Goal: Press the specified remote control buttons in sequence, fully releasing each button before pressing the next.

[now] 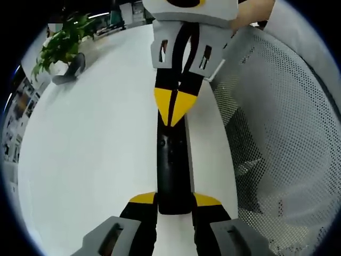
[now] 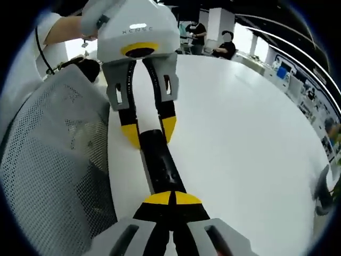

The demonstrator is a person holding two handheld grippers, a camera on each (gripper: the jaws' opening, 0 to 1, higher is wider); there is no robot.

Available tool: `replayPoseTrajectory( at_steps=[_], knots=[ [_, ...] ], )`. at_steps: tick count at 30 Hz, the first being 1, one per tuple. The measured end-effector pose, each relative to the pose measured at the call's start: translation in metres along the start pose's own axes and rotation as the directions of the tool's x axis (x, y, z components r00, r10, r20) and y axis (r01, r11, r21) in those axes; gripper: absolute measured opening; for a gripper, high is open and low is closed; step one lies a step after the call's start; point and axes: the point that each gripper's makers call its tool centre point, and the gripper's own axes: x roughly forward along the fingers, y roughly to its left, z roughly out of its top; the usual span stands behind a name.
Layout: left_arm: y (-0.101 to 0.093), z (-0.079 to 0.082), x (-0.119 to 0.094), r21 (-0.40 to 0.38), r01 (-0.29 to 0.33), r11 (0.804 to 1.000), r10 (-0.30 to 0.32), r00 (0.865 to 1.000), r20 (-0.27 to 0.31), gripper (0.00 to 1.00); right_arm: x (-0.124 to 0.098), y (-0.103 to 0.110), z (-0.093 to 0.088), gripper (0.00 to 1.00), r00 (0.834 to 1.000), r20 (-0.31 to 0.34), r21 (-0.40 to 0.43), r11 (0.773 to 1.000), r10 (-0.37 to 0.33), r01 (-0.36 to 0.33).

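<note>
Remote (image 1: 171, 170): black, long, flat on white table (image 1: 90, 154) near edge, beside mesh chair back (image 1: 277, 138). Left gripper (image 1: 174, 200): yellow-tipped jaws pinching near end of remote from both sides. Right gripper (image 1: 175, 109): jaws pressed together, tips resting on remote's far end. Potted plant (image 1: 61, 45) at far table side.

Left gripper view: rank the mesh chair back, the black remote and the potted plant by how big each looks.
1. Mesh chair back, by far the largest.
2. Black remote.
3. Potted plant, smallest, though it sits far across the white table, so distance shrinks it and its true size against the remote is unsure.
</note>
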Motion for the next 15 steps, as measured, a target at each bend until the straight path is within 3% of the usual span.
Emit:
replayPoseTrajectory(
  at_steps=[9,15],
  knots=[
    [-0.0005,0.0000,-0.0005,-0.003,0.001,1.000,-0.001,1.000,0.006,0.24,0.0057,0.0027,0.0072,0.00,0.999,-0.023,-0.042,0.999,0.032,-0.033],
    [-0.0001,-0.0001,0.0002,0.023,0.010,1.000,-0.010,1.000,0.008,0.24,0.0086,0.0029,0.0074,0.00,0.997,-0.069,-0.086,0.996,-0.017,0.011]
  ],
)
